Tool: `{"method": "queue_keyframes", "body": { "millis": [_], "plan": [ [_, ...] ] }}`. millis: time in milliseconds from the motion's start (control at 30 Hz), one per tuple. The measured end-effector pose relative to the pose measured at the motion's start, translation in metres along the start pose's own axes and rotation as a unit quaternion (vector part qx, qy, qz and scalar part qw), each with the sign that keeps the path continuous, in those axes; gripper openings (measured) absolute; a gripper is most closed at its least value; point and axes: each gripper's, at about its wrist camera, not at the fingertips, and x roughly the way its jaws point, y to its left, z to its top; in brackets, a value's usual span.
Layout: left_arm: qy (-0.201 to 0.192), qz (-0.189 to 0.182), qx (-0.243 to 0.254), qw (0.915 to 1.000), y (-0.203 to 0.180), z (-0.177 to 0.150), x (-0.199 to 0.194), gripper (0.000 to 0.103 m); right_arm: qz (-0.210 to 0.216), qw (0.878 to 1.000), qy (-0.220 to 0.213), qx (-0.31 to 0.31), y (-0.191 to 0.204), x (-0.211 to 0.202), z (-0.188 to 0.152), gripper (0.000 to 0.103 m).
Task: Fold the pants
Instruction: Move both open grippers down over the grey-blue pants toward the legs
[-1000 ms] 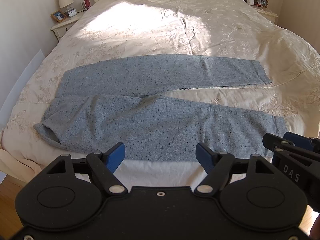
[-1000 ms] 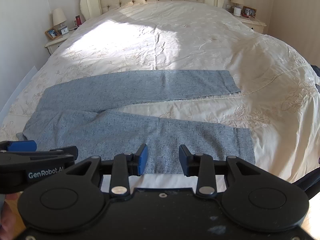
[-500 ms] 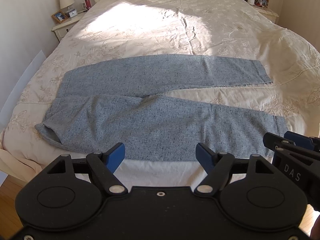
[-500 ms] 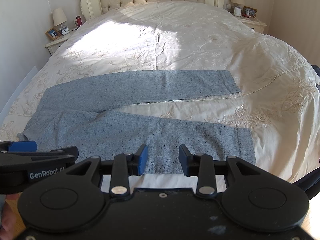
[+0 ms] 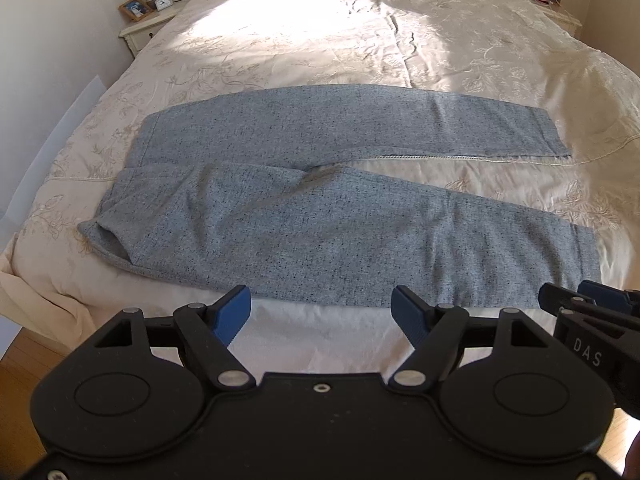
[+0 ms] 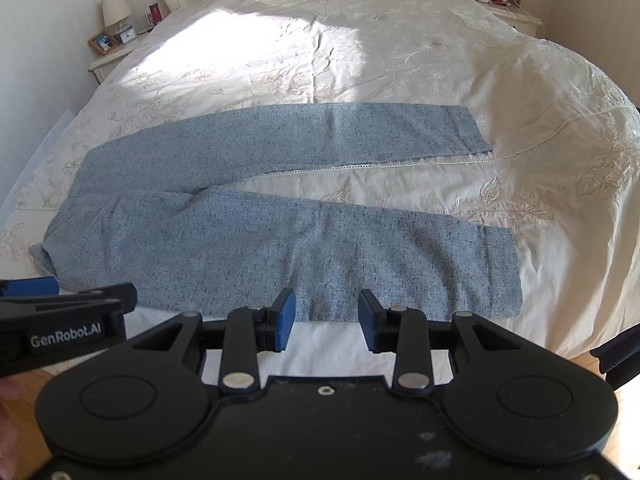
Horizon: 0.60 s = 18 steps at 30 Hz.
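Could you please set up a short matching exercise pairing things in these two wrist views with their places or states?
Things:
1. pants
2. left gripper
3. picture frame
4. lamp

Places or states:
a. open, holding nothing
b. spread flat on the bedspread, legs apart
c. front of the left nightstand
d. behind the frame, cream shade

Pairs: 1-b, 2-a, 3-c, 4-d

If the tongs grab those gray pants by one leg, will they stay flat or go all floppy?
Probably floppy: the pants lie limp on the bed, with soft wrinkles near the crotch. Grabbed at one leg end, the rest would likely sag and drag. They look like a thick knit, so not very slippery. Both the left tongs and right tongs are open, holding nothing.
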Motion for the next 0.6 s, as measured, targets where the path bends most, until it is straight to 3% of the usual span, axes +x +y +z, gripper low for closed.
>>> {"method": "queue_keyframes", "body": {
  "millis": [333, 600],
  "plan": [
    [-0.001, 0.019, -0.016, 0.9997, 0.026, 0.020, 0.042, 0.077, -0.036, 0.997, 0.044, -0.053, 0.017, 0.054, 0.011, 0.038],
    [0.002, 0.028, 0.039, 0.9988, 0.034, 0.061, 0.102, 0.077, -0.013, 0.996, 0.078, -0.050, 0.022, 0.112, 0.048, 0.038]
  ]
}}
